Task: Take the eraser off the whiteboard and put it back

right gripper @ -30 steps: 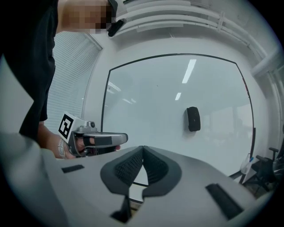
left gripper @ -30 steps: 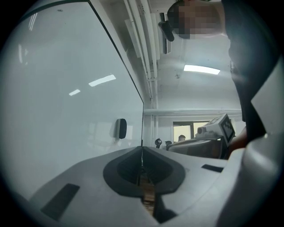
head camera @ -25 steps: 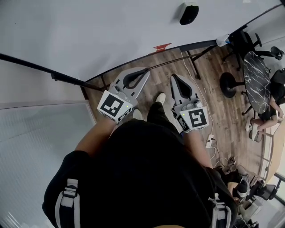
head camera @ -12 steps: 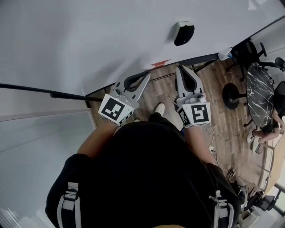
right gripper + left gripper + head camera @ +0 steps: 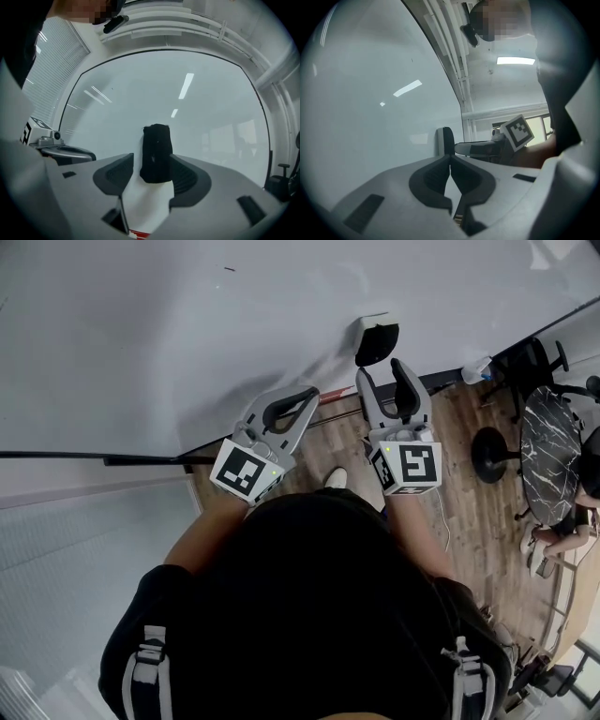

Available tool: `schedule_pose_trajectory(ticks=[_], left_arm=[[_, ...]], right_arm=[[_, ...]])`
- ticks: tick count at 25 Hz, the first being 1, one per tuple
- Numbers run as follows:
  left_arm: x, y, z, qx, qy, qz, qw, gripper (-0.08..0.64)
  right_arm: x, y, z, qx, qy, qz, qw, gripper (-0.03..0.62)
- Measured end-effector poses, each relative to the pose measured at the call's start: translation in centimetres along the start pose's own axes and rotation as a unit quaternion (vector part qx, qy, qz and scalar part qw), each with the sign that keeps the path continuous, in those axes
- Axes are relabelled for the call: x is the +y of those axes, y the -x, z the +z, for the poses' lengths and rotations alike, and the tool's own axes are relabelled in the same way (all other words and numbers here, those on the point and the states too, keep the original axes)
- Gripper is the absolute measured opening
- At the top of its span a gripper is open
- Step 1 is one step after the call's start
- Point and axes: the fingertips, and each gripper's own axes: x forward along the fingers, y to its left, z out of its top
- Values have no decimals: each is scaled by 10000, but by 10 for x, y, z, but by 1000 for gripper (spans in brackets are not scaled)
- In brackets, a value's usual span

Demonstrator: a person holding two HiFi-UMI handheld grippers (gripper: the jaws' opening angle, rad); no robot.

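The eraser [image 5: 377, 340] clung to the whiteboard [image 5: 169, 324] in the upper middle of the head view. It was a small dark block, probably light, with a stiff back and a soft felt face, and likely held on by a magnet. Taking it across its two long sides looked best. The right tool [image 5: 384, 379] had just been opening its jaws, which stood apart with the eraser at the gap, unpressed. The left tool [image 5: 305, 397], centre left, had its jaws together on nothing. No container showed.
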Motion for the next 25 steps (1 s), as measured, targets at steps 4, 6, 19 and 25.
schedule_pose_trajectory(ticks=[4, 6, 19, 25], left_arm=[[7, -8, -8, 11, 21, 101, 9999, 6], [10, -11, -9, 20, 29, 162, 9999, 6], [18, 3, -5, 87, 58, 537, 9985, 6], [21, 13, -2, 104, 83, 600, 9981, 6]], right_arm=[[-9, -18, -5, 16, 58, 11, 10000, 286], [-13, -25, -4, -35, 84, -34, 10000, 287], [-10, -37, 4, -65, 242, -110, 9996, 225], [-9, -35, 10, -99, 225, -151, 9996, 219]])
